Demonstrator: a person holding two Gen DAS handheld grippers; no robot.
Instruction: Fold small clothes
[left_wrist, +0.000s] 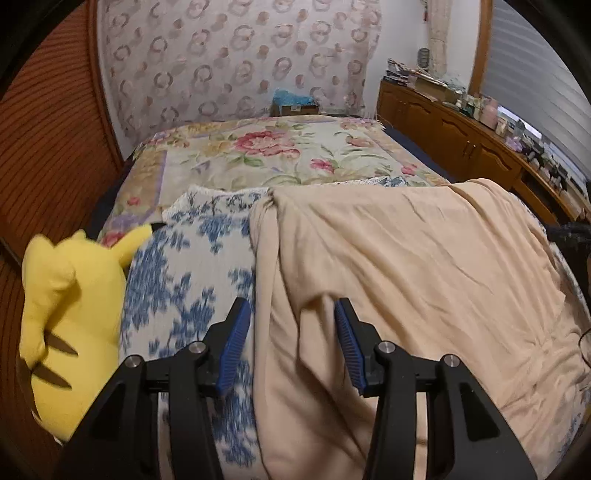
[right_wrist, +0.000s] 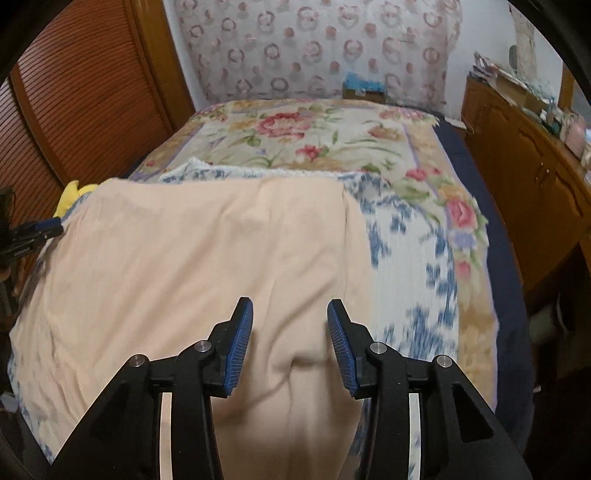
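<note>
A peach garment (left_wrist: 406, 266) lies spread on a blue-and-white floral towel (left_wrist: 192, 266) on the bed. My left gripper (left_wrist: 291, 314) is open over the garment's left edge, with a raised fold of the cloth between its blue pads (left_wrist: 236, 339). In the right wrist view the same garment (right_wrist: 184, 258) fills the middle. My right gripper (right_wrist: 290, 310) is open just above its near right part, where the cloth bunches between the pads. The left gripper's tip (right_wrist: 44, 227) shows at the garment's far left edge.
A yellow plush toy (left_wrist: 74, 317) sits at the bed's left edge. A floral bedspread (left_wrist: 280, 155) covers the bed beyond the towel. A wooden cabinet (left_wrist: 461, 140) with clutter runs along the right. A slatted wooden door (right_wrist: 74, 92) stands at the left.
</note>
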